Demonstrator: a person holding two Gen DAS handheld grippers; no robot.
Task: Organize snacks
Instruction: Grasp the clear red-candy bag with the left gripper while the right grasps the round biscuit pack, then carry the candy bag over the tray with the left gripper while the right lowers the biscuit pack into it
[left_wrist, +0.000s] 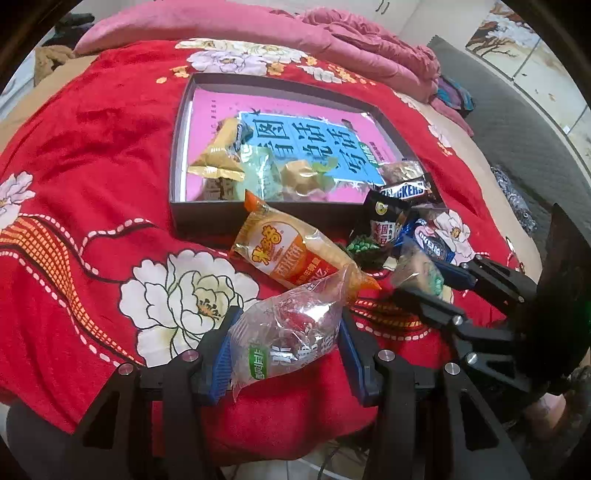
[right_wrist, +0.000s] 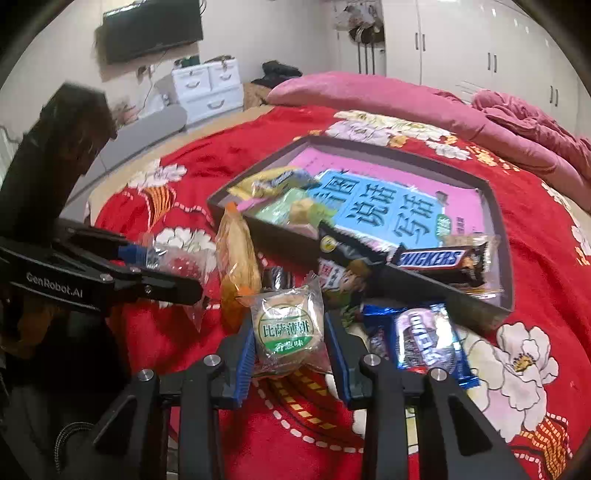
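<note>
left gripper (left_wrist: 284, 347): jaws clamped on a clear plastic snack bag (left_wrist: 288, 332); both blue pads press its sides, and the bag's crumpled top sticks out ahead of the jaw tips. just ahead of those tips lies an orange wafer pack (left_wrist: 295, 254), partly under the bag's upper edge. beyond that pack stands the dark box (left_wrist: 207, 214), a pink and blue book covering its floor, with gold and green wrapped sweets (left_wrist: 255, 166) in its near left part.

right gripper (right_wrist: 290, 332): jaws clamped on a round biscuit pack (right_wrist: 286, 328) with a green label, held between the blue pads. to the right of the jaws, on the red flowered blanket (right_wrist: 535, 295), lies a blue cookie pack (right_wrist: 424, 339). ahead and right of the jaws, a snickers bar (right_wrist: 439, 260) rests on the box's near rim. a black pea snack pack (right_wrist: 351, 273) lies ahead of the jaws against the box wall.

the two grippers sit side by side, each visible in the other's view.
</note>
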